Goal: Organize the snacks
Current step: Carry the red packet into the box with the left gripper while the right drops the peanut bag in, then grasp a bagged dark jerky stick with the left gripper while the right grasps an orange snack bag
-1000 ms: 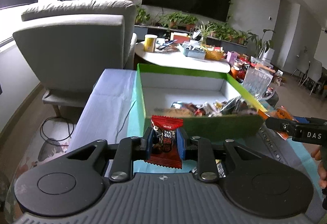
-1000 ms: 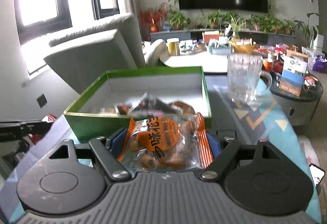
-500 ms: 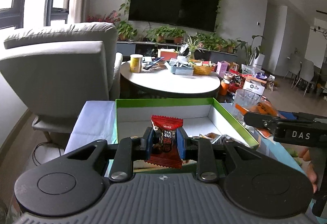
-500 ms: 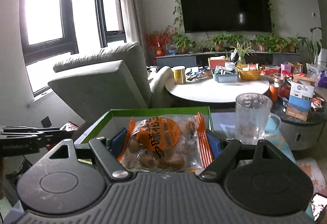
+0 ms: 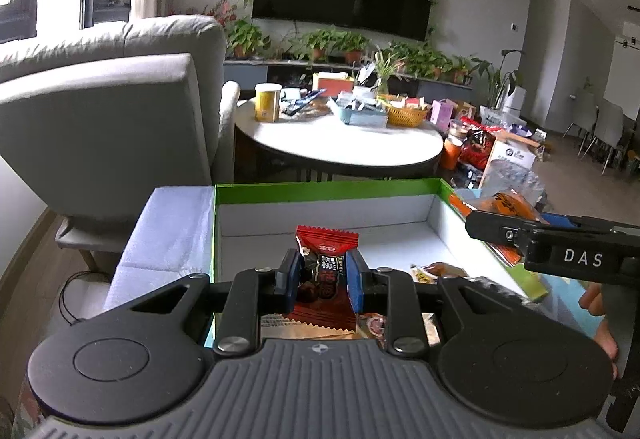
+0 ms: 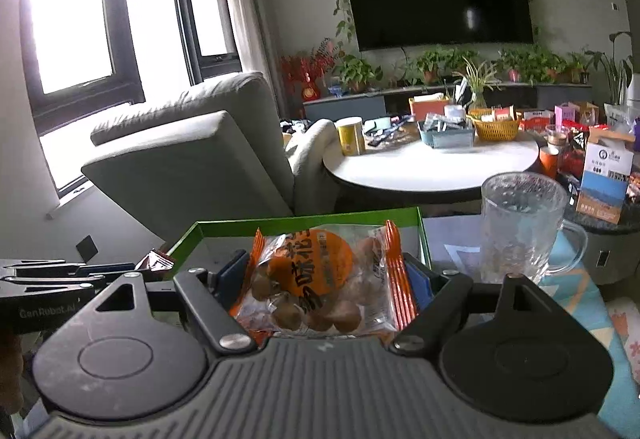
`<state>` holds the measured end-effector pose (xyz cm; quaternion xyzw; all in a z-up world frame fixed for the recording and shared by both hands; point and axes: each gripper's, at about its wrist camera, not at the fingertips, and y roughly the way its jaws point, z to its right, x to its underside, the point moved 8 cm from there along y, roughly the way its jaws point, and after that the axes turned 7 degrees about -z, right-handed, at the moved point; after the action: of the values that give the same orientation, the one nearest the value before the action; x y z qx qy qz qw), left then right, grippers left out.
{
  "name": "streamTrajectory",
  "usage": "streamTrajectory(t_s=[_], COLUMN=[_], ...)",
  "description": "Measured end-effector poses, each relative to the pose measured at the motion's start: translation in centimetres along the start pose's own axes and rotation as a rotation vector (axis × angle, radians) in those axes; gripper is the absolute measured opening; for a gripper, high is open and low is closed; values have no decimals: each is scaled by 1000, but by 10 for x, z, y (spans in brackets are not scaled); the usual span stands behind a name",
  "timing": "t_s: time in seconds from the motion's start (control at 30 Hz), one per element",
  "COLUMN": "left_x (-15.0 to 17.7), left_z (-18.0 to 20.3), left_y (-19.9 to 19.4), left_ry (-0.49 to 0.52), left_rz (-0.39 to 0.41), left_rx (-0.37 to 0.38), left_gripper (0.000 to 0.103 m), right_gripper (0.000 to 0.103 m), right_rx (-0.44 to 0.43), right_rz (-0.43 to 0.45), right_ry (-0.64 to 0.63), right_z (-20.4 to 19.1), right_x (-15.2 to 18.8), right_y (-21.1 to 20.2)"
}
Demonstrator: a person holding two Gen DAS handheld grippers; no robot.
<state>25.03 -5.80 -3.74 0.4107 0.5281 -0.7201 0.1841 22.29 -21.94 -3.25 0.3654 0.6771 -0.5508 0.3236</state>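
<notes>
Two snacks are being carried at once. The left gripper is clamped on a red candy packet, its blue fingers pressed to either side, and the packet is held above the near part of the green box. The right gripper is clamped on an orange bag of nuts, the fingers set wide on its crimped edges; in the right wrist view the bag is poised at the box's near rim.

Risks are judged as follows. The two grippers are crowded together: in the left view the right gripper is seen at 3 o'clock, just beside the box's right wall, so a clash of tools could be caused by both drops being made at once. The bag is slack and wide; if released too near the rim, it could be caught on the edge and tipped out onto the desk. The candy packet is gripped only across its middle and could be twisted loose by a sharp turn.

A glass mug stands at 2 o'clock from the right gripper, near the box's right wall, and could be knocked by a swing to that side. Open room is seen in the far half of the box, where the white floor is bare; a few snacks lie toward the near right.
</notes>
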Motion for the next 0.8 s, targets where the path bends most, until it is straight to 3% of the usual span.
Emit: streamTrajectory(t_s=[0.37,0.8], left_x=[12,18], left_z=[-8,-14], left_y=[33,-3], left_ry=[9,-13], left_rz=[-75,-37], left_rx=[-37,-48], left_gripper=[34,35], right_gripper=[53,53], right_rx=[-1,-3], right_rz=[-63,-31], right_ry=[5,4], right_z=[3,3], right_x=[12,10], right_y=[31,6])
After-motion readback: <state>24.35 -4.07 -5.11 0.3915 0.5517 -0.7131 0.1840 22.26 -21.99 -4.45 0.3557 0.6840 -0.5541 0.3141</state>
